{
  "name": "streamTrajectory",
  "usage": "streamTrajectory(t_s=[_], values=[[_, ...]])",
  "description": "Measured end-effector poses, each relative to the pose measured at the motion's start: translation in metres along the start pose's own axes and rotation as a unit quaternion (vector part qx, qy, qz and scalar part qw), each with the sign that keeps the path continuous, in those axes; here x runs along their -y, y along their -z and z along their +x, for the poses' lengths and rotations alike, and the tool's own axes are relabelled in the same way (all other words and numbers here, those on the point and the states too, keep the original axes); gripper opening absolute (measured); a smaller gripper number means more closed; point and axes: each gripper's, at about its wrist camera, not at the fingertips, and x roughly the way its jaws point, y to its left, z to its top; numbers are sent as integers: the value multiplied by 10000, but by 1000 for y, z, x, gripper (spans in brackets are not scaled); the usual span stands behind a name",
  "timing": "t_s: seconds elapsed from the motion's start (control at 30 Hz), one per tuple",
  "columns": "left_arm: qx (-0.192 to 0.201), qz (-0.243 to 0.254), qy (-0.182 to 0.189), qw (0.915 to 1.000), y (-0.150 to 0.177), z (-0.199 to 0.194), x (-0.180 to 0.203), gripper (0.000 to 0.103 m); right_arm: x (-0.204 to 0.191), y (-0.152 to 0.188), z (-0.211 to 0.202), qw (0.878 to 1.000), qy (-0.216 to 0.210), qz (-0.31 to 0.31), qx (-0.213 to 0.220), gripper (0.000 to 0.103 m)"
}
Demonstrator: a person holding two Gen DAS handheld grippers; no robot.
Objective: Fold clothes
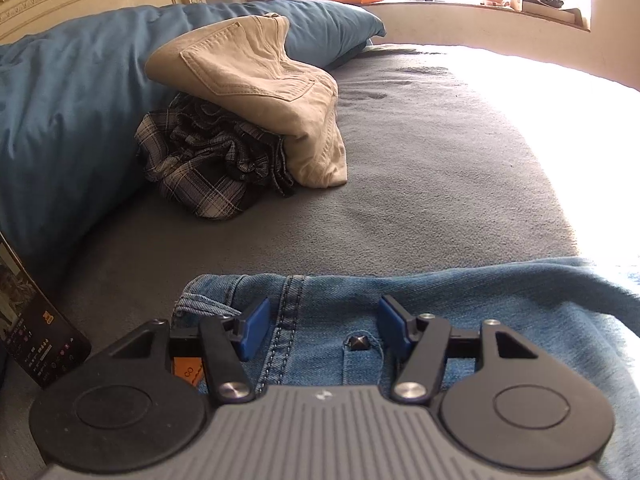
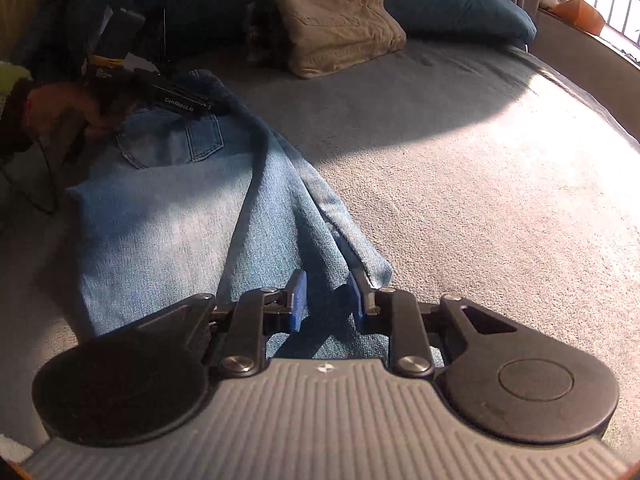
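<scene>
Light blue jeans (image 2: 168, 224) lie flat on the grey bed cover, waist at the far left and legs running toward my right gripper. My right gripper (image 2: 327, 298) hovers over the leg end by the hem. Its blue pads stand a little apart with a fold of denim beneath the gap, and they do not press on it. My left gripper (image 1: 324, 326) is open, low over the waistband of the jeans (image 1: 480, 312), its pads either side of the back seam and a metal rivet. Neither gripper holds anything.
Folded khaki trousers (image 1: 248, 92) rest on a crumpled plaid garment (image 1: 200, 160) against a blue pillow (image 1: 60, 100) at the bed head. A phone (image 1: 36, 320) leans at the left edge. A person's hand (image 2: 60, 108) holds the left gripper. Sunlight falls across the bed cover (image 2: 500, 200).
</scene>
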Motion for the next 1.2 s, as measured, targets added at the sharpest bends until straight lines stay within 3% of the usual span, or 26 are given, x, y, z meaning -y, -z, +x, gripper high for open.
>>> streamTrajectory(t_s=[0.1,0.27,0.47,0.53,0.6,0.7,0.8,0.83,0.93,1.0,1.03,1.07,1.2], values=[[13,34,-14,10000,0,1,1,62,-1,3,1,9997,-205,115,-47,21],[80,79,-18,9999,3,1,2,62,-6,11,1,9998,-104,146,-5,4],[164,105,9,9998,6,1,0,62,7,6,-16,9973,-471,518,210,6],[185,95,21,9998,7,1,0,62,20,4,-30,9964,-334,653,422,7],[186,91,34,9998,7,1,-1,62,37,7,-37,9966,45,714,415,11],[194,80,60,9998,8,1,-2,63,71,21,-37,9957,510,769,76,25],[218,75,76,9997,9,1,-3,63,99,37,-32,9952,446,800,-345,38],[219,77,79,9997,9,1,-3,62,105,41,-28,9953,434,729,-457,48],[210,92,98,9997,8,1,-4,63,119,56,-16,9938,198,827,-718,50],[214,106,112,9997,8,1,-4,62,124,57,-15,9922,161,977,-757,43],[223,112,112,9996,9,1,-4,62,124,56,-16,9915,230,1029,-762,11],[232,119,110,9996,9,1,-4,63,120,53,-18,9910,385,1019,-780,4],[260,157,100,9995,10,1,-4,63,105,47,-35,9896,832,936,-710,2]])
